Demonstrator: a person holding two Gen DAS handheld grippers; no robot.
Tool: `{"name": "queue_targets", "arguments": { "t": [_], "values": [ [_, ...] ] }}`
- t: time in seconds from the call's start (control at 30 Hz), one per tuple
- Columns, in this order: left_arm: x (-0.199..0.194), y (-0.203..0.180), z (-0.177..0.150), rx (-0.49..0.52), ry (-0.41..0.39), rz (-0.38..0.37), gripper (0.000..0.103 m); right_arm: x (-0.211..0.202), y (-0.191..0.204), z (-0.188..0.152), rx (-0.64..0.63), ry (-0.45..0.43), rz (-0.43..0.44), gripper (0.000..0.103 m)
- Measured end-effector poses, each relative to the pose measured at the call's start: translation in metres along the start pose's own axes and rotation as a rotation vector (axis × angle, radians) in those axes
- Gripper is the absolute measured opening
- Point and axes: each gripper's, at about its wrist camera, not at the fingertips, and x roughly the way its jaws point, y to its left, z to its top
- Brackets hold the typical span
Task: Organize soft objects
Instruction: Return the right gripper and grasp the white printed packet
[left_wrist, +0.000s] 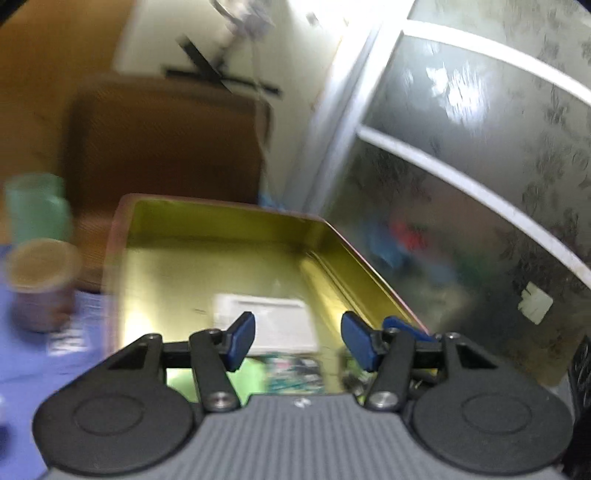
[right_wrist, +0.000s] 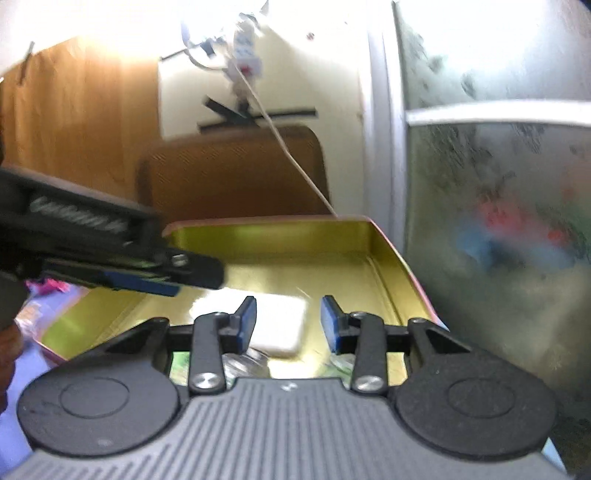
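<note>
Mostly blurred: both claws gape over gold tin (left_wrist: 221, 229); contents half-hidden.

Both cameras ride low behind their own fingers, looking forward and slightly down, close over a gold tin tray (left_wrist: 221, 236) that fills mid-frame. The left wrist view faces the tray's far left corner, with a frosted glass partition (left_wrist: 461, 147) sweeping across the right of the frame. The right wrist view sits just to the right, facing the same tray (right_wrist: 295, 236) squarely; the left gripper (right_wrist: 177, 273) juts in from the frame's left edge. Both share the tray, a white pad (left_wrist: 269, 325) (right_wrist: 280, 325), a brown chair back (left_wrist: 166, 140) (right_wrist: 236, 173) and the partition (right_wrist: 498, 221).
</note>
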Motion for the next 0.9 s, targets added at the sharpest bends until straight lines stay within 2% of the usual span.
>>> {"name": "queue_targets", "arguments": {
  "t": [0.1,0.2,0.33,0.37,0.43,0.5,0.57,0.63,0.7,0.83,0.87,0.9],
  "values": [
    [-0.050,0.039,-0.013,-0.013,-0.064,0.086,0.055,-0.001,0.031,0.011,-0.029,-0.025,0.091,0.041],
    [-0.095,0.090,-0.035,-0.061,-0.093,0.215,0.055,-0.001,0.071,0.013,-0.066,-0.013,0.216,0.041],
    [-0.144,0.162,-0.069,-0.148,-0.100,0.450,0.055,0.016,0.136,0.010,-0.130,0.076,0.407,0.041],
    [-0.155,0.180,-0.079,-0.169,-0.095,0.528,0.055,0.024,0.156,0.008,-0.148,0.108,0.452,0.041],
    [-0.173,0.211,-0.092,-0.226,-0.105,0.599,0.055,0.037,0.194,0.005,-0.185,0.153,0.533,0.041],
    [-0.188,0.234,-0.101,-0.293,-0.126,0.627,0.055,0.059,0.235,0.009,-0.205,0.197,0.605,0.041],
    [-0.202,0.248,-0.107,-0.380,-0.188,0.566,0.057,0.089,0.277,0.016,-0.187,0.270,0.663,0.042],
    [-0.207,0.249,-0.109,-0.396,-0.227,0.563,0.060,0.115,0.310,0.016,-0.166,0.339,0.685,0.052],
    [-0.207,0.250,-0.108,-0.393,-0.242,0.548,0.060,0.142,0.339,0.014,-0.163,0.393,0.654,0.060],
    [-0.207,0.246,-0.109,-0.383,-0.259,0.529,0.062,0.182,0.374,0.004,-0.212,0.483,0.584,0.059],
    [-0.208,0.246,-0.109,-0.383,-0.264,0.523,0.063,0.186,0.377,0.001,-0.244,0.474,0.561,0.059],
    [-0.210,0.246,-0.112,-0.385,-0.270,0.521,0.063,0.186,0.378,0.001,-0.266,0.460,0.558,0.054]
  ]
}}
